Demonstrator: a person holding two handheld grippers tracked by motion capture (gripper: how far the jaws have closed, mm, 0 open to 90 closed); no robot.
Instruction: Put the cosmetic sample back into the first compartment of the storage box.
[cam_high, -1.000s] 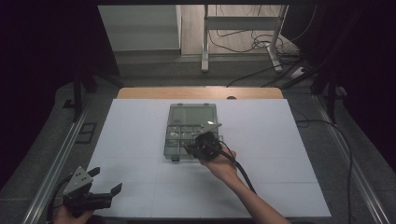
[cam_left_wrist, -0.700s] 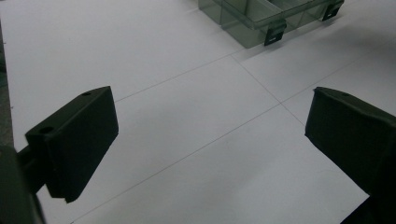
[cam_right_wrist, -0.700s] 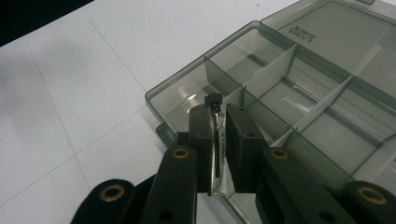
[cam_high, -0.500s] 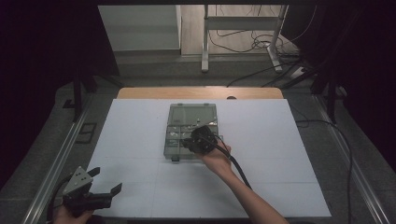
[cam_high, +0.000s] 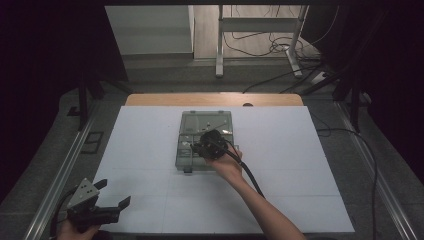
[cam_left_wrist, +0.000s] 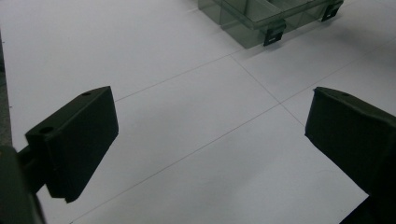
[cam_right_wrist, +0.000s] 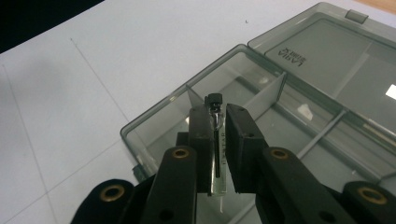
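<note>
A clear grey compartment box (cam_high: 187, 152) lies open in the middle of the white table, its lid (cam_high: 206, 121) folded back on the far side. My right gripper (cam_high: 199, 146) hovers over the box's near-left compartments, shut on a small clear vial with a black cap (cam_right_wrist: 215, 122). In the right gripper view the vial stands upright between the jaws above an empty compartment (cam_right_wrist: 163, 130). My left gripper (cam_high: 111, 197) rests at the near-left corner of the table, open and empty. In the left gripper view its gripper (cam_left_wrist: 210, 135) frames bare table, with the box (cam_left_wrist: 261, 18) far ahead.
The white table surface (cam_high: 300, 150) carries thin grid lines. A wooden strip (cam_high: 150, 99) runs along its far edge. Metal rails (cam_high: 60, 175) flank the table. Cables and a stand's legs (cam_high: 260, 40) lie on the floor beyond.
My right gripper has shifted left and slightly farther over the box, holding the vial. The left gripper has stayed put.
</note>
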